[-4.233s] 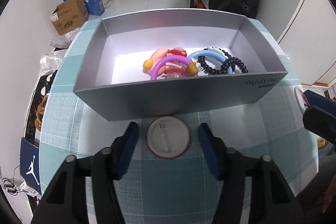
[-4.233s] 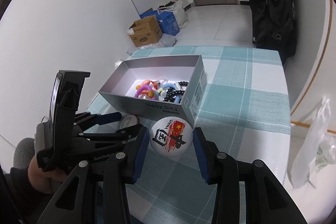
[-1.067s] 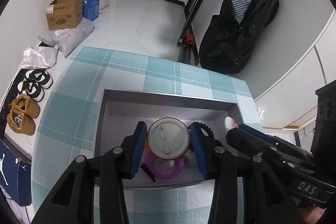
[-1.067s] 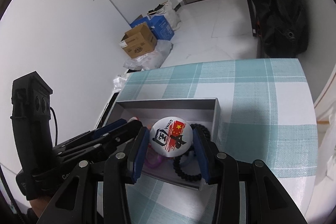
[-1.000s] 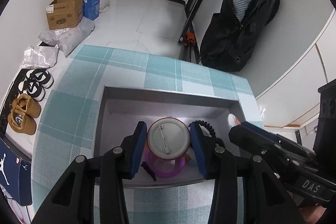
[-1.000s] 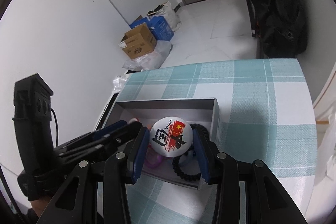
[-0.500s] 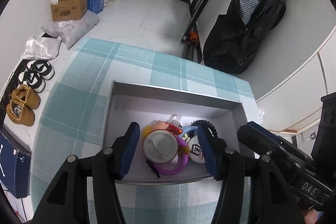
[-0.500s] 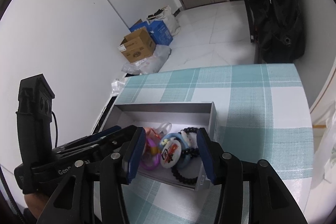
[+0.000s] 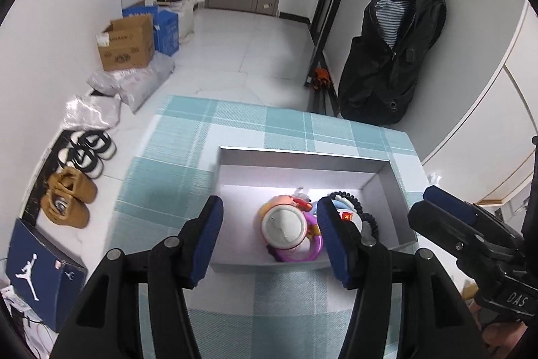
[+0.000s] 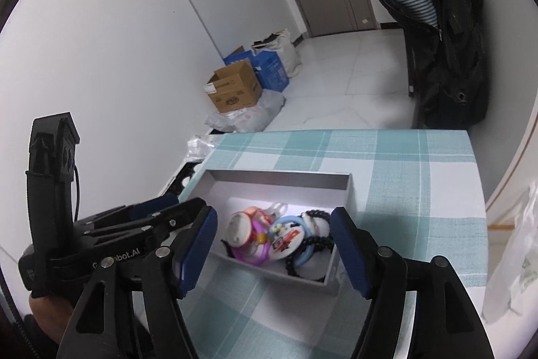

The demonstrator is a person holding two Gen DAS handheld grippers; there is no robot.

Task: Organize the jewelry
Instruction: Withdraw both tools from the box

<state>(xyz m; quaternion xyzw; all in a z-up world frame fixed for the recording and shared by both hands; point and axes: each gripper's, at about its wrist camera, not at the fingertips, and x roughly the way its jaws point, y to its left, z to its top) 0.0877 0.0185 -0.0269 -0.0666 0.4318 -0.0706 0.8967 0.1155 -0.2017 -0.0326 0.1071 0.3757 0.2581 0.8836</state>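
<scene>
A grey open box (image 9: 390, 197) stands on the checked tablecloth; it also shows in the right wrist view (image 10: 344, 187). Inside lie a white pin badge, back up (image 9: 283, 225), a purple ring (image 9: 304, 253), a flag badge (image 10: 285, 241), a blue ring (image 10: 307, 253) and a black bead bracelet (image 10: 319, 239). My left gripper (image 9: 270, 239) is open and empty above the box. My right gripper (image 10: 272, 246) is open and empty above the box; it also shows in the left wrist view (image 9: 447, 207).
The table (image 9: 296, 318) has a teal checked cloth. On the floor are cardboard boxes (image 9: 126, 42), shoes (image 9: 70, 201) and a Jordan shoe box (image 9: 40, 278). A black bag (image 9: 393, 56) leans on the wall. A plastic bag (image 10: 517, 258) hangs right of the table.
Both grippers opened and let their badges fall into the box. Both have since lifted up and back, with jaws wider.
</scene>
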